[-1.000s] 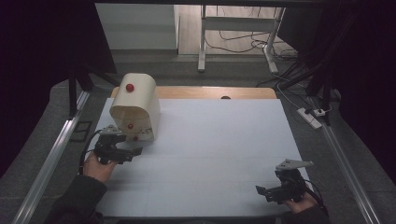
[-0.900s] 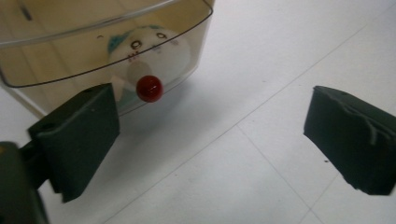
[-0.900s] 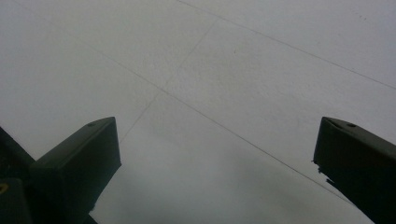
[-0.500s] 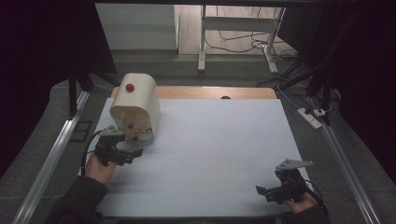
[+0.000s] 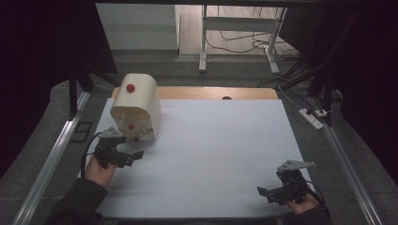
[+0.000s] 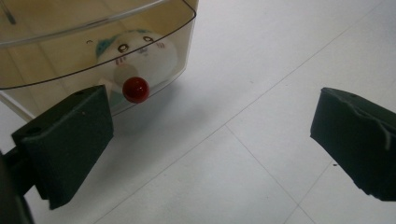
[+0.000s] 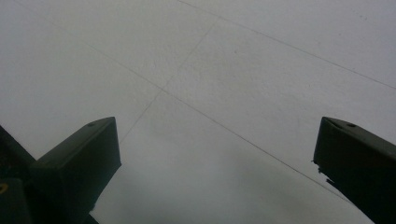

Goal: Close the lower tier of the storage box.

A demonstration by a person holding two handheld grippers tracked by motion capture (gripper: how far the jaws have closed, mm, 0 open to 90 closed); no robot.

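A cream box with a rounded lid (image 5: 136, 110) stands at the table's left, with red knobs (image 5: 130, 87) on its top and front. In the left gripper view its clear front wall (image 6: 56, 60) shows a white plush toy (image 6: 140, 53) inside, behind a red knob (image 6: 136, 89). My left gripper (image 5: 133, 157) (image 6: 212, 121) sits just in front of the box, a little apart from it. Its jaws have just been opening and stand wide with nothing between them. My right gripper (image 5: 263, 193) (image 7: 217, 140) rests open over bare white surface near the front right corner.
A white sheet (image 5: 220, 150) covers the table, and a wooden strip (image 5: 206, 93) shows along its far edge. Metal rails (image 5: 51, 159) run along both sides. A power strip (image 5: 312, 117) and cables lie on the floor at the right.
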